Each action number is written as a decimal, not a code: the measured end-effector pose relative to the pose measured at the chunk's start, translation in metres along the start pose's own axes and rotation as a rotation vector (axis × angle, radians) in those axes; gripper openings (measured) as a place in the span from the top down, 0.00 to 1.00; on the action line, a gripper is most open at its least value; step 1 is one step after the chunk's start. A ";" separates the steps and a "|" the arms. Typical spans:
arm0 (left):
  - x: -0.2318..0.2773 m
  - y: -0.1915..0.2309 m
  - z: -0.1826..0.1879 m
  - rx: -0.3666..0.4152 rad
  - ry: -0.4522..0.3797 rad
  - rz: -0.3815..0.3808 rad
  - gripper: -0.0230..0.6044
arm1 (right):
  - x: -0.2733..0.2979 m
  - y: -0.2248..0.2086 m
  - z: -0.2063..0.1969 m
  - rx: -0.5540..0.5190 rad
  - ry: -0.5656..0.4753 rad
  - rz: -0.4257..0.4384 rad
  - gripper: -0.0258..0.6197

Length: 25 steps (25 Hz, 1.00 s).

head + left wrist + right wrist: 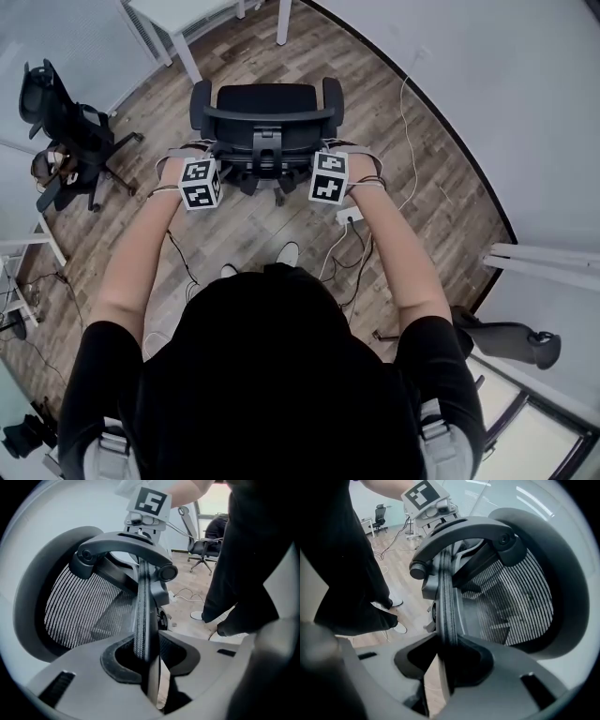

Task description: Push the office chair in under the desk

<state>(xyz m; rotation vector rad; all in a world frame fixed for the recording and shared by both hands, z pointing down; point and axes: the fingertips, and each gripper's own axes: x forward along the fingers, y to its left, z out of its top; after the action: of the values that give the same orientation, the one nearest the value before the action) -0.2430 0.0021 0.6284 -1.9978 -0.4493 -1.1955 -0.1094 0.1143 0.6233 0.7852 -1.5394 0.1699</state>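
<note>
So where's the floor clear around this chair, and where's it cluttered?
Bare floor between the chair and the desk, and left toward the spare chair. Crowded on the right behind the chair: power strip and cables.

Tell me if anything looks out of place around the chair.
Only a power strip and loose cables lying just behind the chair, where they might snag it as it rolls. The chair itself looks upright and intact.
</note>
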 end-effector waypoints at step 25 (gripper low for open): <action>0.052 0.107 0.010 -0.115 -0.002 -0.051 0.82 | 0.034 -0.128 -0.045 -0.053 0.009 0.060 0.79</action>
<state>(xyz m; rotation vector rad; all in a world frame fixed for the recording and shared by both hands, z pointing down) -0.1433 -0.0646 0.6252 -2.0959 -0.4443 -1.2767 0.0024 0.0297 0.6176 0.6960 -1.5542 0.1759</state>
